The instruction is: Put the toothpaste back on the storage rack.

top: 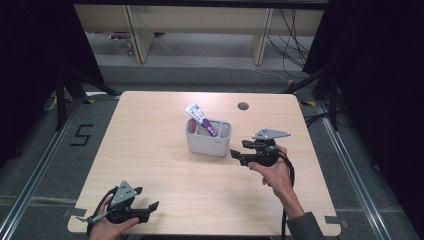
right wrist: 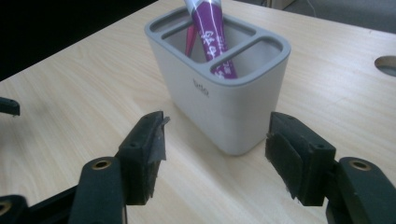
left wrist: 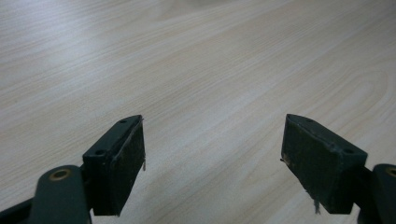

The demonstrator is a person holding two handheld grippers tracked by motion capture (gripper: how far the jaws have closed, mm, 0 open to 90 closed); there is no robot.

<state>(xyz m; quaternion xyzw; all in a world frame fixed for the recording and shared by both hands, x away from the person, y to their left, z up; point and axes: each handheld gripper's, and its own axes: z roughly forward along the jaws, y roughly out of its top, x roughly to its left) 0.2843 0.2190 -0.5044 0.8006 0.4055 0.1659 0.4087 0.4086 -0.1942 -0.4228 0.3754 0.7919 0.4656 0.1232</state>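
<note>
Table (top: 165, 170): 1 holder (top: 208, 142), 1 tube (top: 201, 118).

You have a light wooden table (top: 165, 165) with a round hole (top: 243, 106) near its far edge. A grey holder (top: 208, 138) stands on it, just ahead of your right gripper (top: 235, 155).

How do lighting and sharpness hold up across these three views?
High view: table evenly lit, surroundings nearly black, holder small but legible. Left gripper view: soft glare on the wood at upper left, far tabletop blurred. Right gripper view: holder and purple tube sharp, near jaws slightly soft.
</note>
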